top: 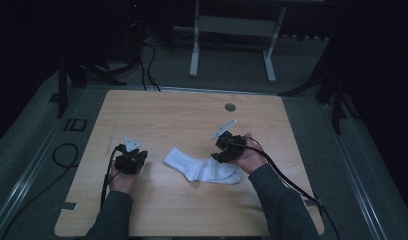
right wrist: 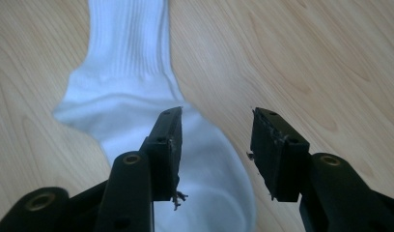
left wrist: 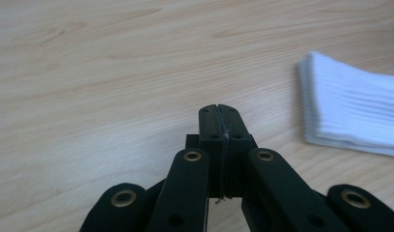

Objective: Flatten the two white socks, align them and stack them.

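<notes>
The left gripper [top: 133, 158] hovered over the left part of the table, its jaws pressed together with nothing between them, as the left gripper view [left wrist: 219, 112] showed. The right gripper [top: 226, 150] was held at the toe end of the white sock [top: 202, 169], jaws standing apart and empty; in the right gripper view [right wrist: 217, 130] the sock [right wrist: 137, 96] lay under and beyond the left-hand jaw, stretching away with its ribbed cuff farthest off. From the left gripper view the folded ribbed cuff of the sock [left wrist: 354, 111] lay to the right, apart from the closed tips.

The sock lay flat near the middle of the wooden table [top: 162, 115], between the two grippers, bent at the heel. The light wood-grain top was bare around it, with wide room toward the far edge and both sides. A small round grommet [top: 230, 107] sat near the far edge, well apart from the sock.

Beyond the table the room was dim: grey floor, dark cables [top: 147, 65] trailing at the far left, and the legs of a white stand [top: 232, 45] behind.
</notes>
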